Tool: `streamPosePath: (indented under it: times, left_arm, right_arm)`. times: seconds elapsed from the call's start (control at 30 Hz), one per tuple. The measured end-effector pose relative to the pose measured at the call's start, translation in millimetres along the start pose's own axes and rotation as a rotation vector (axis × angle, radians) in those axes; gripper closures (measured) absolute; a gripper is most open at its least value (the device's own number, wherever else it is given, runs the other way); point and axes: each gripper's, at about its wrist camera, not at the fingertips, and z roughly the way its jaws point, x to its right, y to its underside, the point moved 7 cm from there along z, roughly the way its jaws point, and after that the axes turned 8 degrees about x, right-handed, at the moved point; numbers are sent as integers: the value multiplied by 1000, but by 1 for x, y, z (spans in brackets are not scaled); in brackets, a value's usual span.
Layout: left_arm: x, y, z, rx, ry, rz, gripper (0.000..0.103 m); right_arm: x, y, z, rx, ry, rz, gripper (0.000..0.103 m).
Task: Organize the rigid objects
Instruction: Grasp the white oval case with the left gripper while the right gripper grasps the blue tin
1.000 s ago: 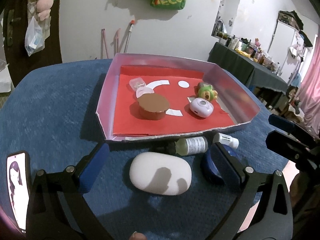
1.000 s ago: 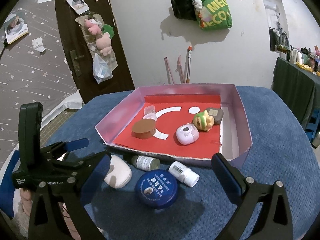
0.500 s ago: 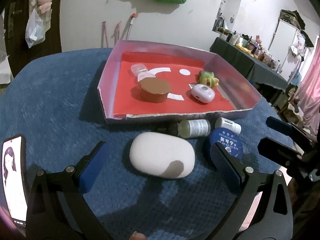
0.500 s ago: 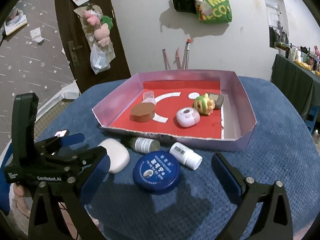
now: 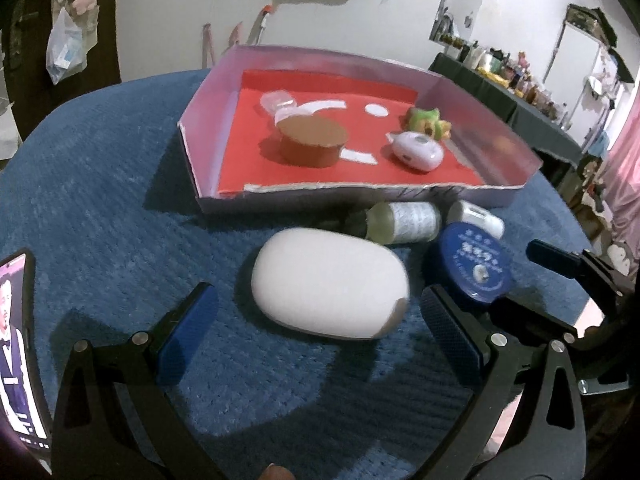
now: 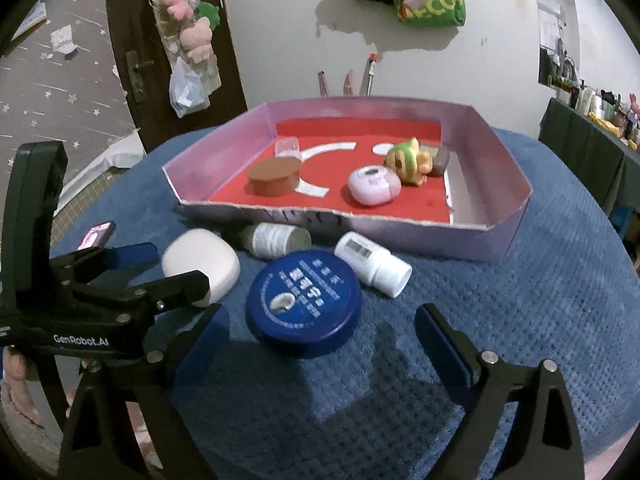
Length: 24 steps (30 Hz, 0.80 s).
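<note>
A white oval case [image 5: 330,282] [image 6: 200,264] lies on the blue cloth, just ahead of my open left gripper [image 5: 318,328], whose blue pads flank its near end without touching. A round blue tin [image 6: 304,304] [image 5: 476,266] sits right before my open right gripper [image 6: 322,334]. Behind them lie a clear bottle [image 5: 400,222] [image 6: 276,240] and a white bottle [image 6: 372,264] [image 5: 476,216], against the front wall of the pink tray [image 5: 280,202] [image 6: 400,236]. In the tray are a brown tub [image 5: 312,140], a lilac round gadget [image 6: 374,186] and a green-yellow toy [image 6: 408,160].
A phone [image 5: 16,344] with a lit screen lies on the cloth at the far left. A small clear box [image 6: 287,147] and a grey block [image 6: 440,160] also sit in the tray. A dark door [image 6: 160,40] and white wall stand behind the round table.
Both grippers have moved forward and lower. The white case now lies between the left pads' reach and the blue tin looms larger before the right gripper. Nothing has been grasped.
</note>
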Motion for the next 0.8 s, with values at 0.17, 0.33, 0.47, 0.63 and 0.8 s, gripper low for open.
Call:
streamPosePath:
  times: [0.17,0.33,0.47,0.63,0.8]
  left_arm:
    - [-4,3,7,-19,7,-15,0]
    - [1,4,12,-22,-17,27,0]
    - [0,4,12,-19,-21,33,0]
    - [1,4,14,-21,-29,54,0]
    - [7,6,20,-32,-84,121,0]
  right_arm:
    - [1,5,8,-20,-1,-3,13]
    - [-3,6,16,-37,-13,-19,20]
    - [-4,5,21,-46,-36,-23,24]
    - [-4,4,25,-58,-69,-23,24]
    - [-5,2,28,-61,-109,-15,31]
